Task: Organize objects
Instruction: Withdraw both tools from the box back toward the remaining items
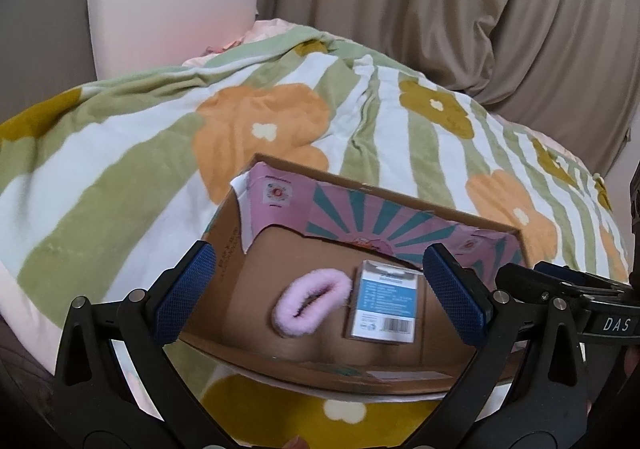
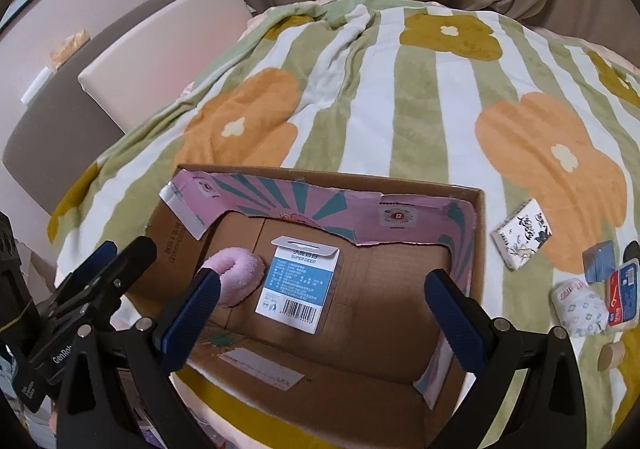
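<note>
- Brown corrugated cardboard box (image 2: 460, 205), open at the top with pink and teal printed flaps folded inward, sits on a striped blanket (image 2: 420, 97) patterned with orange and mustard flowers.
- Inside the box, on its floor, a fluffy pink scrunchie (image 1: 310, 301) lies toward the left wall, and a flat blue-and-white carded packet (image 2: 298, 281) with a barcode lies just beside it, their edges touching or nearly so.
- The left gripper (image 1: 320, 289) hangs above the box's near edge with its blue-padded fingers spread wide; nothing sits between them but the view down into the box.
- The right gripper (image 2: 320, 305) hovers over the box too, jaws released and fully apart, holding nothing.
- Outside the box, to its right on the blanket, several things wait: a white pack with ink-style drawings (image 2: 522, 239) nearest the box wall, then a small blue box (image 2: 598, 259), a white floral tissue pack (image 2: 576, 307), a red-and-white packet (image 2: 622, 295), and a tan round item (image 2: 610, 355) nearer the camera.
- Beyond the box stand a cream cushioned headboard panel (image 1: 168, 13) and beige curtains (image 1: 440, 1).
</note>
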